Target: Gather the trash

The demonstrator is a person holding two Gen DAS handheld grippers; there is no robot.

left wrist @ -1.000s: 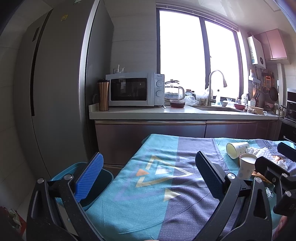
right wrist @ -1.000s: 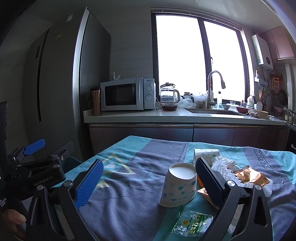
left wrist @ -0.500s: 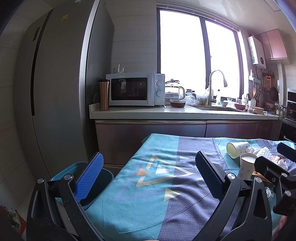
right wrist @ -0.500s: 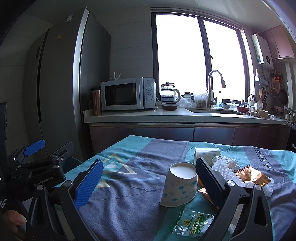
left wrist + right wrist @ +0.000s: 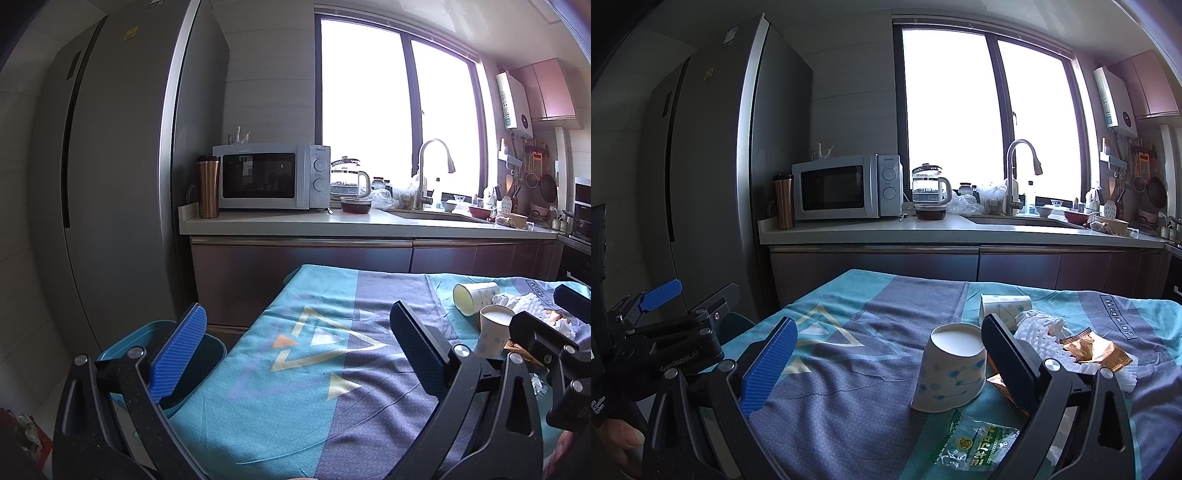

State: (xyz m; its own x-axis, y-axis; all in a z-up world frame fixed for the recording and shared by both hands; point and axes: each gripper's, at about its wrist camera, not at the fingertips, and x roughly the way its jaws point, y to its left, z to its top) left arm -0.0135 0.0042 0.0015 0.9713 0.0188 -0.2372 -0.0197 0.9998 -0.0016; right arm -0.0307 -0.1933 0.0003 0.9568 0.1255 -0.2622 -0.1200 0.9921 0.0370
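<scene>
Trash lies on the teal and grey tablecloth (image 5: 849,384): an upside-down paper cup (image 5: 949,373), a second paper cup on its side (image 5: 1006,306), white foam netting (image 5: 1038,338), a gold wrapper (image 5: 1093,350) and a clear green-printed wrapper (image 5: 975,443). My right gripper (image 5: 886,369) is open and empty, with the upside-down cup just inside its right finger. My left gripper (image 5: 295,350) is open and empty over the table's left part. Both cups (image 5: 493,334) show at the right in the left wrist view. A teal bin (image 5: 147,339) stands on the floor left of the table.
A kitchen counter (image 5: 332,223) runs behind the table with a microwave (image 5: 271,177), a copper tumbler (image 5: 208,186), a glass kettle (image 5: 349,181) and a sink tap (image 5: 430,166). A tall grey fridge (image 5: 110,184) stands at the left.
The right gripper has crept slightly forward toward the upside-down cup. The left gripper has barely moved.
</scene>
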